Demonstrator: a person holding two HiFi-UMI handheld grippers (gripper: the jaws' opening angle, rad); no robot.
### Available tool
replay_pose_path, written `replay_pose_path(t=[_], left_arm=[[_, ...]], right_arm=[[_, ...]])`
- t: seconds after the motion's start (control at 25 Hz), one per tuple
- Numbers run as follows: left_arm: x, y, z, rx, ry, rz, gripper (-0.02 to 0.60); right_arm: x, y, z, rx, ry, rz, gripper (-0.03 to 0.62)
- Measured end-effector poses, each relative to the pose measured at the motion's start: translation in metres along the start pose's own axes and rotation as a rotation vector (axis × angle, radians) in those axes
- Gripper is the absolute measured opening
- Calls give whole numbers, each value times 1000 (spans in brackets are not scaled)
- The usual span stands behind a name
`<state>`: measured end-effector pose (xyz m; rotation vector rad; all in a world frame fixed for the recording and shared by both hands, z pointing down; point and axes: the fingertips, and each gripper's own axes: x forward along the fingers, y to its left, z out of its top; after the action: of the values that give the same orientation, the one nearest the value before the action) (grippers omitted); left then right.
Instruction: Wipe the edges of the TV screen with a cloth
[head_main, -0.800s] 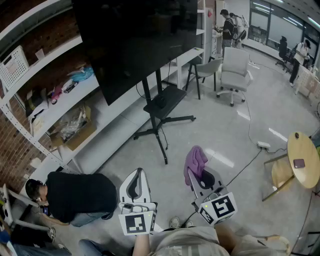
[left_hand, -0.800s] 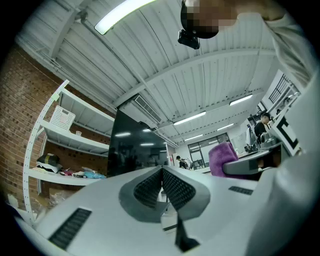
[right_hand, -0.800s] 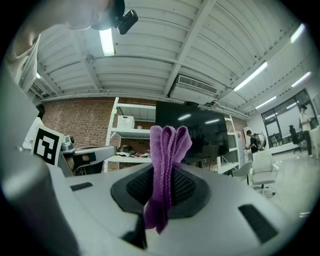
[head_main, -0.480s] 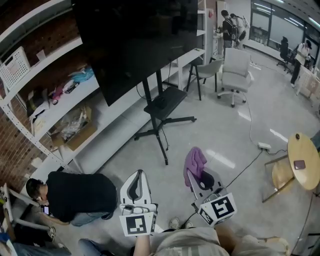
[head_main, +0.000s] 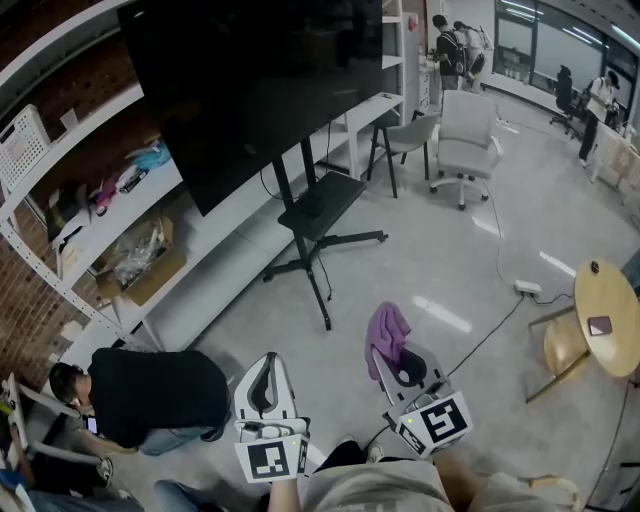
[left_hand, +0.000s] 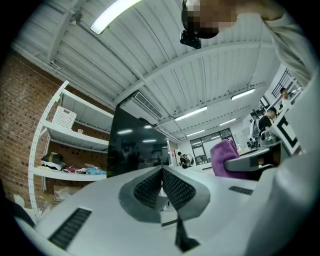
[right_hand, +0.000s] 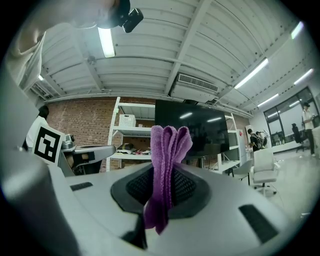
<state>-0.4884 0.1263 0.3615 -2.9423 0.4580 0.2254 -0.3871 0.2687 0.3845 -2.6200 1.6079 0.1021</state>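
Shelves (head_main: 95, 140) run along the brick wall at ten o'clock from the wearer. A person (head_main: 150, 395) crouches on the floor at nine o'clock, well apart from the screen. The left gripper (head_main: 265, 365) is held low by the wearer's body and points toward eleven o'clock. Its jaws are pressed together with nothing between them, and it seems idle because the wiping calls for only one tool. The TV (head_main: 250, 80) stands on its stand (head_main: 320, 215) at twelve o'clock, well apart from both grippers, so no edge is being wiped yet. The right gripper (head_main: 385, 348), at one o'clock, is clamped on the purple cloth (head_main: 388, 322). The cloth is pinched in a fold, with a tuft rising past the jaw tips and a tail hanging below. I judge it is gripped this way so that soft fabric, not plastic, meets the screen's border first. Both grippers aim at the TV, which suggests an approach in progress. A chair (head_main: 468, 145) sits at two o'clock and a round table (head_main: 606, 318) at three o'clock, both out of the path.
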Motion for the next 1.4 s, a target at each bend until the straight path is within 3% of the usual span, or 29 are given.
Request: replay_pose_path(t=[0.16, 0.4, 0.68, 1.08, 1.4], left_arm=[[1, -3, -12, 4, 33, 12, 14], [19, 7, -16, 7, 41, 47, 14], [77, 24, -38, -3, 32, 50, 14], [212, 97, -61, 6, 19, 70, 14], [283, 171, -67, 18, 2, 148, 14]], right_arm=[[1, -14, -18, 46, 27, -15, 64], [28, -20, -21, 52, 32, 41, 64], [83, -42, -35, 48, 35, 63, 64], [231, -86, -24, 10, 22, 102, 64], [352, -78, -11, -9, -28, 211, 64]])
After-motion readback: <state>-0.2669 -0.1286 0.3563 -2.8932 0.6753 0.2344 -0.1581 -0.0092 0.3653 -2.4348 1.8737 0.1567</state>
